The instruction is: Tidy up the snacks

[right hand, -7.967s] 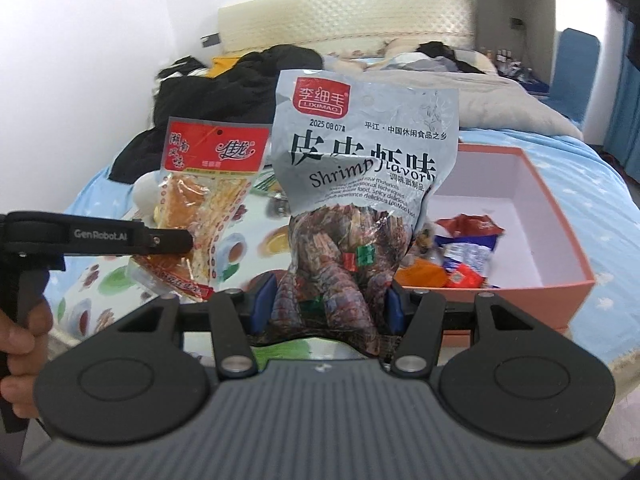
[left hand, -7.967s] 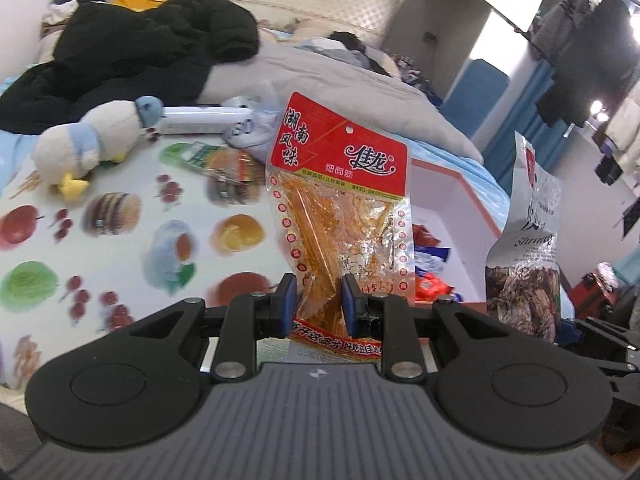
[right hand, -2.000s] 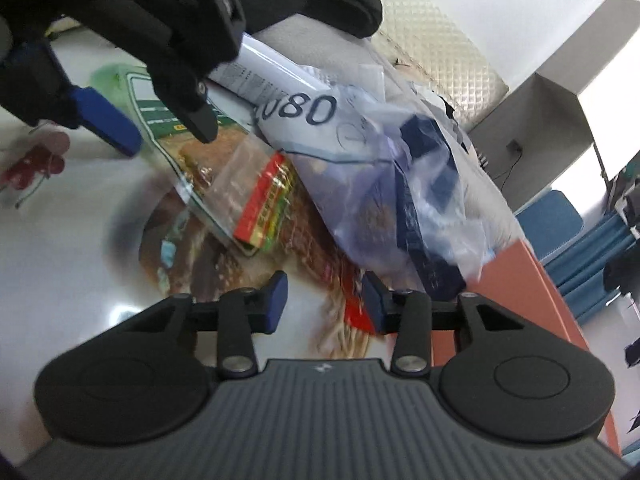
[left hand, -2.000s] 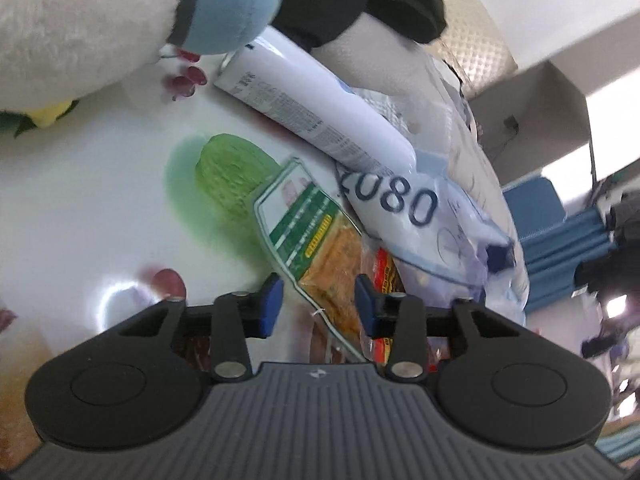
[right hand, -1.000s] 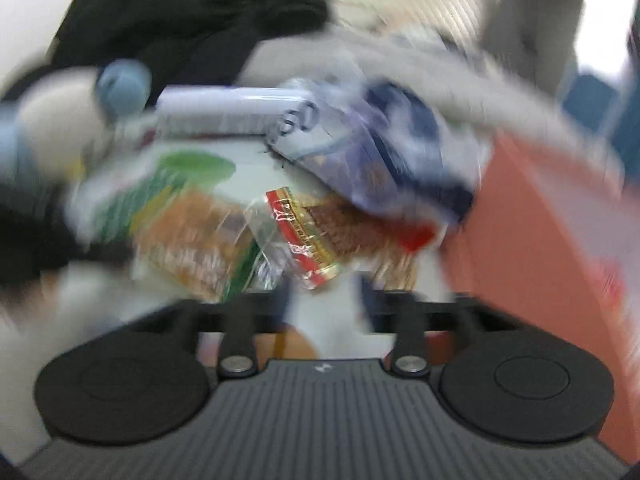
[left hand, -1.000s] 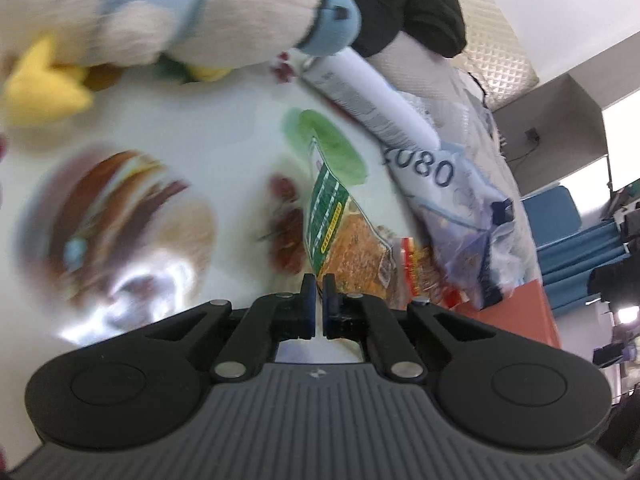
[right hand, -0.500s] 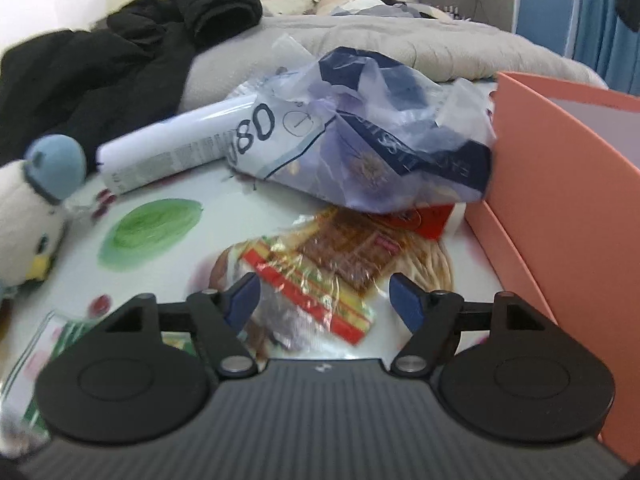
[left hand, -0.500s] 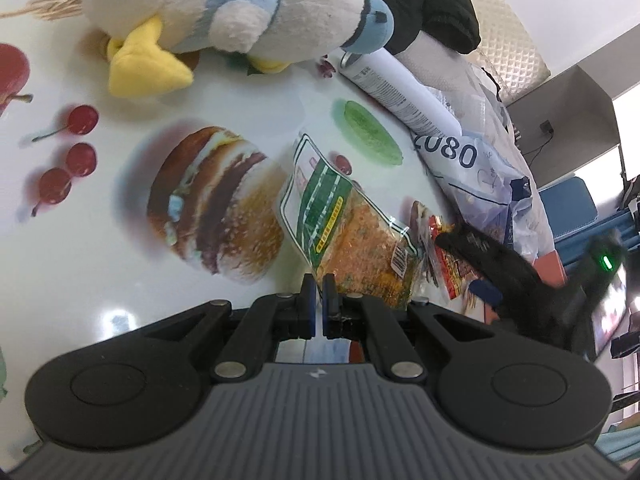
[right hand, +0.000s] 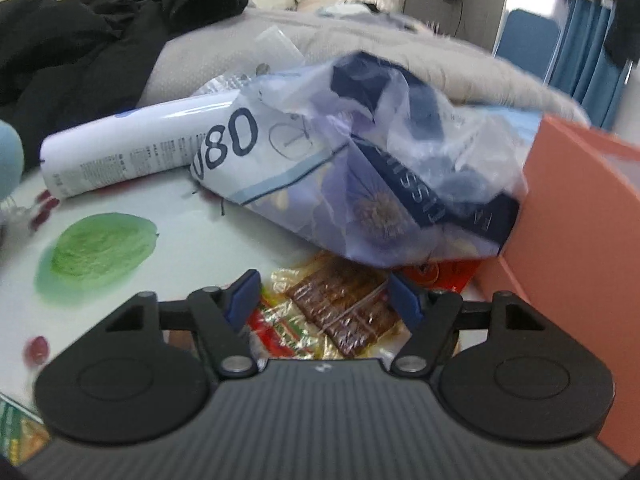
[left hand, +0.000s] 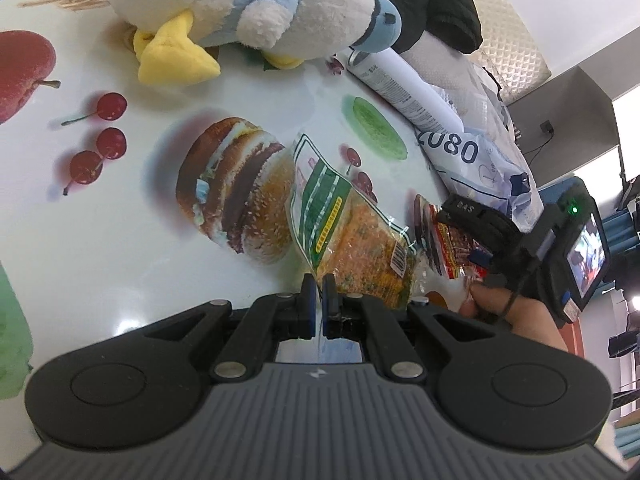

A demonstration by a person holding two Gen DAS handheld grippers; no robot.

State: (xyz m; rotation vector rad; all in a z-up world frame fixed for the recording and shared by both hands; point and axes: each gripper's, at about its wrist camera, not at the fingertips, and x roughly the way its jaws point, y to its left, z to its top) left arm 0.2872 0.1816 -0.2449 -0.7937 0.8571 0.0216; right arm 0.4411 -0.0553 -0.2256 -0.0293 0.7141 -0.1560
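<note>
My left gripper point(left hand: 318, 283) is shut on the near edge of a green-and-orange snack packet point(left hand: 347, 227), which lies tilted on the fruit-print tablecloth point(left hand: 120, 240). My right gripper point(right hand: 323, 292) is open, its jaws on either side of a clear packet of brown snack with a red strip point(right hand: 340, 312) lying flat on the cloth. That packet also shows in the left wrist view point(left hand: 452, 248), with the right gripper point(left hand: 476, 236) over it. The salmon box point(right hand: 576, 248) stands just right of it.
A crumpled blue-and-white plastic bag marked 080 point(right hand: 360, 176) lies behind the red-strip packet, against the box. A white tube point(right hand: 132, 144) lies further back. A plush duck point(left hand: 240, 12) sits at the far left. Black clothes point(right hand: 100, 36) and grey bedding lie behind.
My right gripper has moved forward and down over the red-strip packet, jaws still open. My left gripper stays shut on the green packet and has drawn it slightly nearer.
</note>
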